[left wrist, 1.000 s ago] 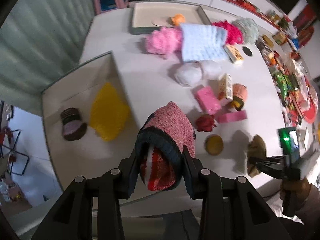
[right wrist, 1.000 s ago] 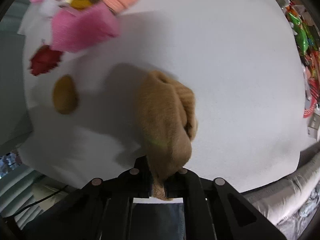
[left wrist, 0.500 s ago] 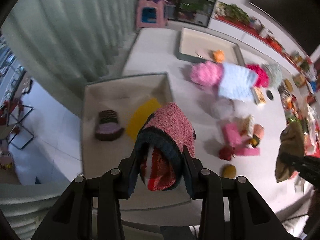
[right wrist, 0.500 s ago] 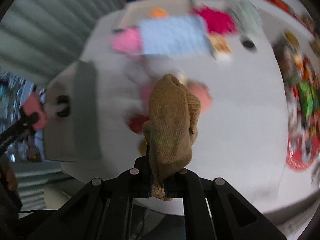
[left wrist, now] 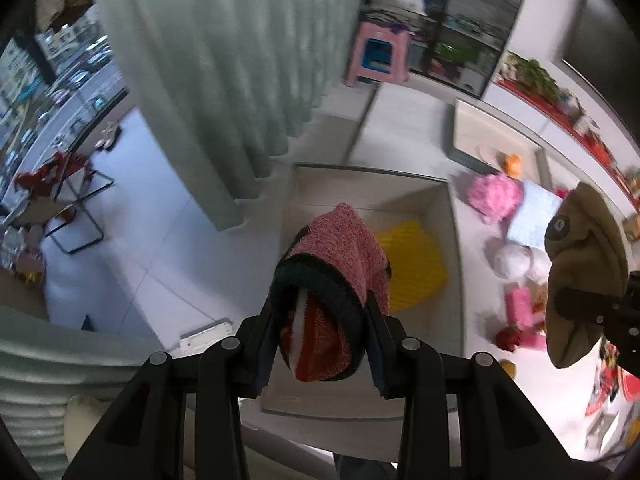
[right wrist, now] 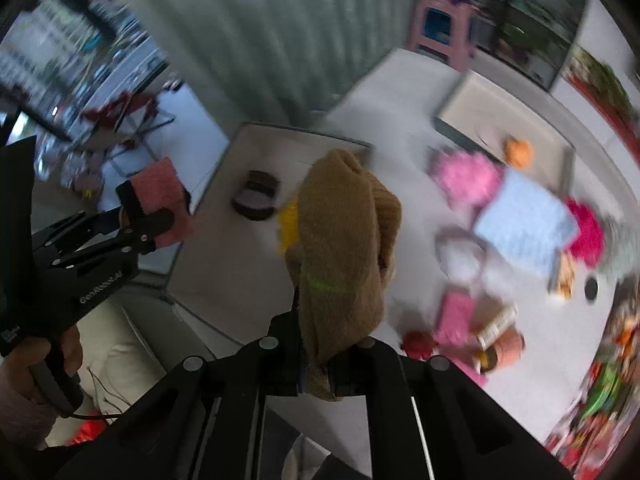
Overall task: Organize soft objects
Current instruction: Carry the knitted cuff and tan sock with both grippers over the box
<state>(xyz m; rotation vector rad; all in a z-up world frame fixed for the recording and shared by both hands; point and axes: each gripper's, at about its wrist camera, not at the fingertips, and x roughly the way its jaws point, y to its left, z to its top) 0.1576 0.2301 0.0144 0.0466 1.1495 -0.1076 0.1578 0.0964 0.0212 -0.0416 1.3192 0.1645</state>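
Observation:
My left gripper (left wrist: pixel 320 344) is shut on a red knit sock with a dark cuff (left wrist: pixel 336 264) and holds it high above the near tray (left wrist: pixel 440 200). It also shows in the right wrist view (right wrist: pixel 156 196). My right gripper (right wrist: pixel 324 360) is shut on a tan knit sock (right wrist: pixel 344 240), also held high; it shows at the right of the left wrist view (left wrist: pixel 584 272). In the near tray lie a yellow cloth (left wrist: pixel 416 264) and a dark round knit piece (right wrist: pixel 258 196).
A second tray (right wrist: pixel 452 100) stands at the table's far end with an orange item (right wrist: pixel 518 152). On the table lie a pink fluffy piece (right wrist: pixel 464 176), a light blue cloth (right wrist: pixel 524 220), a magenta piece (right wrist: pixel 586 228), white puffs (right wrist: pixel 460 256) and small boxes. A curtain (left wrist: pixel 224 80) hangs left.
Both grippers have risen well above the table with their socks. The views swung left toward the near tray, curtain and floor. The right gripper came closer to the left one.

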